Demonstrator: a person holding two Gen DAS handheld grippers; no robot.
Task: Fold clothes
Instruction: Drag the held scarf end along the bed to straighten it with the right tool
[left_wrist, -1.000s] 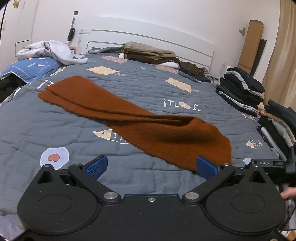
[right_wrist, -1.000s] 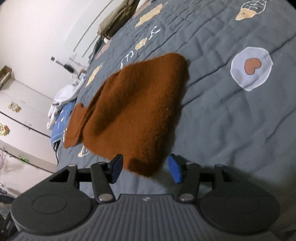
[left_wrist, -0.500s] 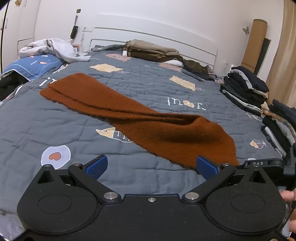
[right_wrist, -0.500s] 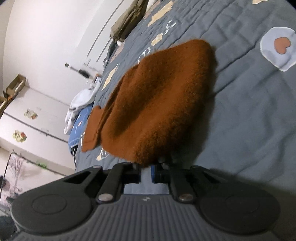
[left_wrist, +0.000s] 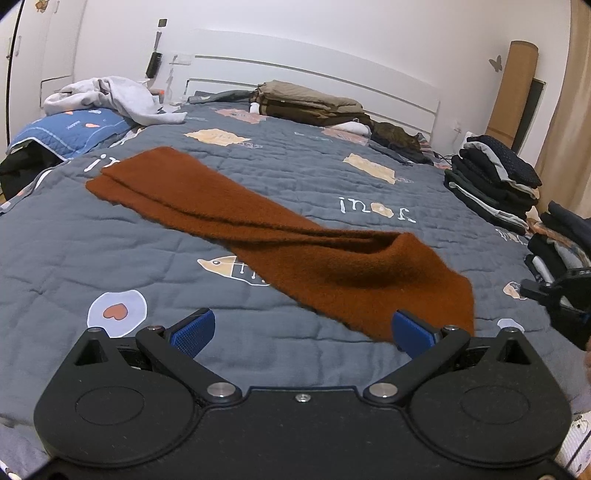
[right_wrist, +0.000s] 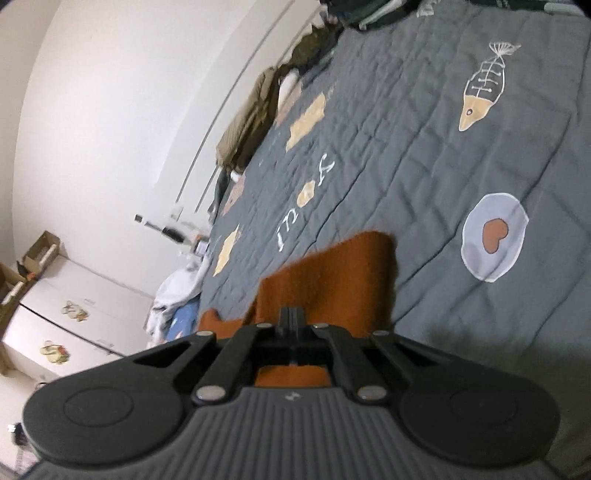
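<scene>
A long rust-brown knitted garment (left_wrist: 280, 229) lies diagonally across the grey quilted bed (left_wrist: 110, 258), folded lengthwise, its far end at the upper left. My left gripper (left_wrist: 303, 330) hovers open over the quilt just in front of the garment's near edge; its right blue pad (left_wrist: 412, 328) is beside the near corner and nothing is between the pads. In the right wrist view, my right gripper (right_wrist: 291, 319) is shut on the garment's end (right_wrist: 332, 280), and the fabric bunches up around the fingers. The right gripper's body (left_wrist: 565, 295) shows at the left wrist view's right edge.
Folded dark clothes (left_wrist: 495, 177) are stacked along the bed's right side. Folded khaki clothes (left_wrist: 306, 103) sit by the white headboard (left_wrist: 332, 74). A crumpled pale grey garment (left_wrist: 110, 96) lies on a blue pillow (left_wrist: 70, 129) at the far left. White cabinets (right_wrist: 74, 317) stand beyond.
My right gripper closed on the brown garment's near end, then rose and tilted with it. The left gripper stayed open, and its view shifted slightly.
</scene>
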